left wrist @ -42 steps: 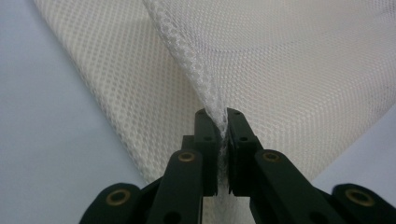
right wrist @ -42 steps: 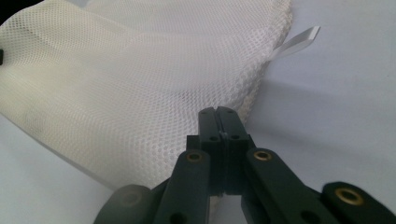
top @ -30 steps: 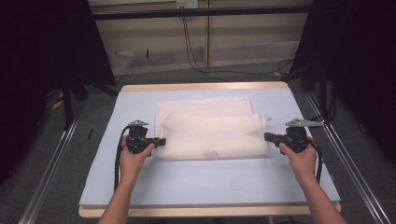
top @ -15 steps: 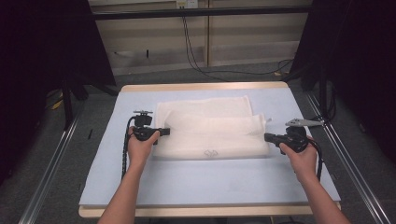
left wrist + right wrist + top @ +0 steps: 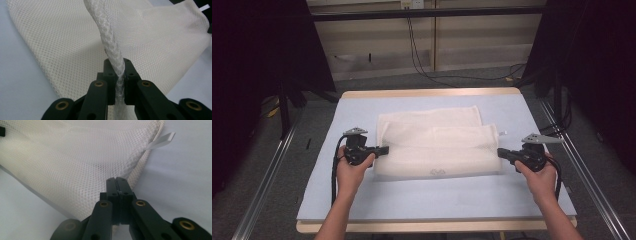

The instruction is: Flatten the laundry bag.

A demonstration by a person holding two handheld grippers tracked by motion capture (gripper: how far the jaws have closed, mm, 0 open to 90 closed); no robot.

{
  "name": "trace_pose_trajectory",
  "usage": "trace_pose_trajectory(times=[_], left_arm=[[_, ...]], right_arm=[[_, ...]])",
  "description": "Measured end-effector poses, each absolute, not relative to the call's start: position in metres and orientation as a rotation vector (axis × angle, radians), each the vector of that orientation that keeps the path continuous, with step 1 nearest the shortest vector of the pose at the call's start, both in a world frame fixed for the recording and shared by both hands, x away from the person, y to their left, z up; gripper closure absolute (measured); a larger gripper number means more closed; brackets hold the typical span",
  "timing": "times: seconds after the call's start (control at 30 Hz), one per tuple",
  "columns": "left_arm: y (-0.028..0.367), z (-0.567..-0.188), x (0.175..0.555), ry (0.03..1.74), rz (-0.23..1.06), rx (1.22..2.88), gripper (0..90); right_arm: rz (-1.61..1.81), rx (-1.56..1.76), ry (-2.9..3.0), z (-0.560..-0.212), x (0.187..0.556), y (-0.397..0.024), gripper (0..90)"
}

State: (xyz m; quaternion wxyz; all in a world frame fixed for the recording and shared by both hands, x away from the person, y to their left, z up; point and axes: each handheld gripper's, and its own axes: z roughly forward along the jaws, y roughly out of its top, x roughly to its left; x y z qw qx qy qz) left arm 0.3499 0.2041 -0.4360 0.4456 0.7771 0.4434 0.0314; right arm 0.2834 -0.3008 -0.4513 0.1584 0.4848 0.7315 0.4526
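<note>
Cream mesh towel (image 5: 437, 145) lies folded on the pale blue mat (image 5: 362, 200), roughly mid-table, long side running left to right, with a back layer sticking out past the front fold on the far side. Left gripper (image 5: 384, 149) is at the towel's left edge, jaws just finished closing: in the left gripper view they're clamped on a bunched ridge of mesh (image 5: 110, 45) that rises from between the jaws and runs away across the flat cloth. Right gripper (image 5: 500, 152) is at the towel's right edge, near the front corner. In the right gripper view its jaws (image 5: 116, 182) are pressed fully together with the hemmed edge of the towel (image 5: 140, 162) right at the tips; a pinch of cloth appears to be caught there, but the contact is too tight to see clearly. A small white tag (image 5: 162, 140) sticks out from that hem, farther along. Both hands rest low, level with the tabletop.
</note>
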Motion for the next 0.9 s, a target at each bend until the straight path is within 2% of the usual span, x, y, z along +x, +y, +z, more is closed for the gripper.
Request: trace_pose_trajectory(times=[0.9], left_arm=[[0.212, -0.449, 0.302, 1.099, 0.043, 1.989, 83.7]], right_arm=[[1.282, 1.38, 2.229, -0.466, 0.251, -0.302, 88.3]])
